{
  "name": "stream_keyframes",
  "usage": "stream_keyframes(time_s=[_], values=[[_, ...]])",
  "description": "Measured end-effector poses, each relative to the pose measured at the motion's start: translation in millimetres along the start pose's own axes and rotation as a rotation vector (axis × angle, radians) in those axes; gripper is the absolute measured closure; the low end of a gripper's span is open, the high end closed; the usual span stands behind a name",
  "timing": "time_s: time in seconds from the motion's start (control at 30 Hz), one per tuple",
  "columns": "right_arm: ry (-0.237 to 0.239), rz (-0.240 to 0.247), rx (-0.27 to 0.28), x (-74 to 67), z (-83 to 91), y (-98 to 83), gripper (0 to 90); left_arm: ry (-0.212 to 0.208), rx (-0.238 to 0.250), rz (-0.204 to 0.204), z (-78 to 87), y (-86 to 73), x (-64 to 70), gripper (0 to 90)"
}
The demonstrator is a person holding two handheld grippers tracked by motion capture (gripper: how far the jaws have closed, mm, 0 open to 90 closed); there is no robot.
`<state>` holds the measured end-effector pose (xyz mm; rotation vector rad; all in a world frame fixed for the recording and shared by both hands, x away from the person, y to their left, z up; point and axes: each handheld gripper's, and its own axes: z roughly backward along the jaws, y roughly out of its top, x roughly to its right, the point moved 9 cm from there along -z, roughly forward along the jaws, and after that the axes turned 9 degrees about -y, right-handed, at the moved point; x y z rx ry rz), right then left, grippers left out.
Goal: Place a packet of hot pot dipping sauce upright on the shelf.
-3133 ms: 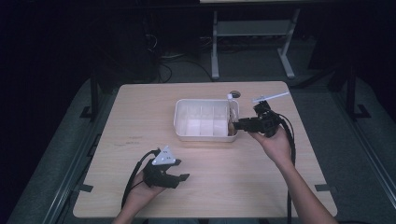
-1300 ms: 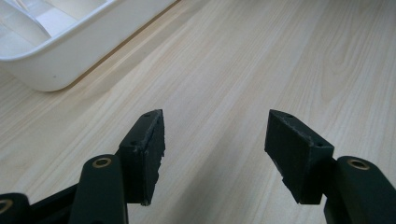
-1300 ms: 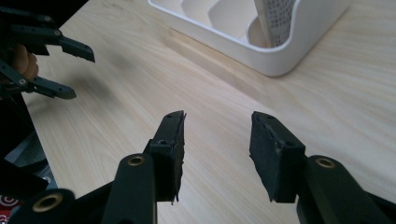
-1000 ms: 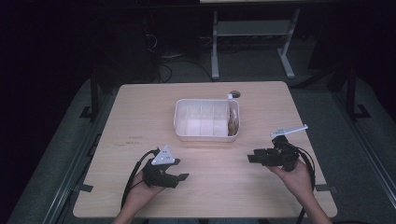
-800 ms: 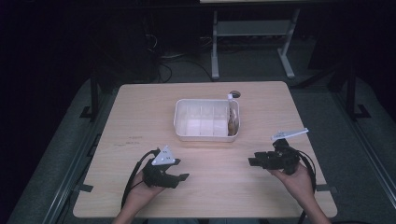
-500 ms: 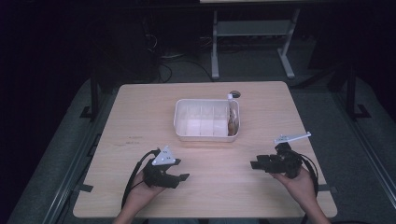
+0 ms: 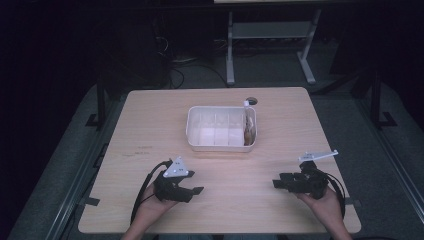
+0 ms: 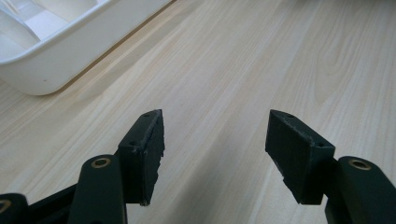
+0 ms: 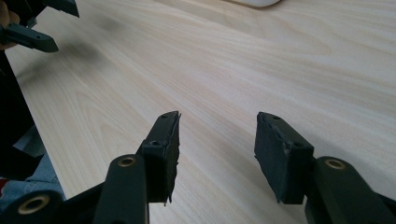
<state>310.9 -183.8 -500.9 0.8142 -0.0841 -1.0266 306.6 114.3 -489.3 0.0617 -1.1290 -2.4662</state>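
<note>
Two grippers, left (image 7: 196, 190) and right (image 7: 276, 183), rested with empty, parted jaws near the tabletop's (image 7: 280, 125) front edge, apparently done with the white tray (image 7: 220, 145).

Both hands rest low, left claw (image 7: 196, 190) agape, right claw (image 7: 278, 183) just widening, both empty.

My desk (image 7: 150, 125) is light wood with rounded corners and lit from above; the rest of the room falls to near black. Grey carpeted floor (image 7: 65, 165) on both sides. Beyond the far edge stands a pale metal frame (image 7: 270, 45) on two legs, with loose cables (image 7: 185, 65) on the floor to its left. Dark brackets (image 7: 92, 120) at the desk's left edge.
</note>
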Motion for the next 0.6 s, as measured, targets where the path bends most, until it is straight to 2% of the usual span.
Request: stream_keyframes(time_s=[0.27, 0.33, 0.5, 0.6], values=[[-0.011, 0.022, -0.003, -2.7, -2.6, -14.7, 46.1, -0.011, -0.001, -0.011, -0.9, 1.2, 4.1, 36.5], [0.005, 0.025, -0.004, -5.7, -3.4, -17.6, 45.5, -0.017, -0.005, -0.016, -2.5, 1.3, 5.4, 36.3], [0.004, 0.079, -0.011, -11.5, -8.0, -19.0, 43.2, -0.02, -0.009, -0.018, -4.7, 1.3, 7.1, 35.9], [0.007, 0.087, -0.016, -15.7, -10.9, -19.2, 42.7, -0.019, -0.008, -0.018, -4.8, 1.9, 7.8, 35.7]])
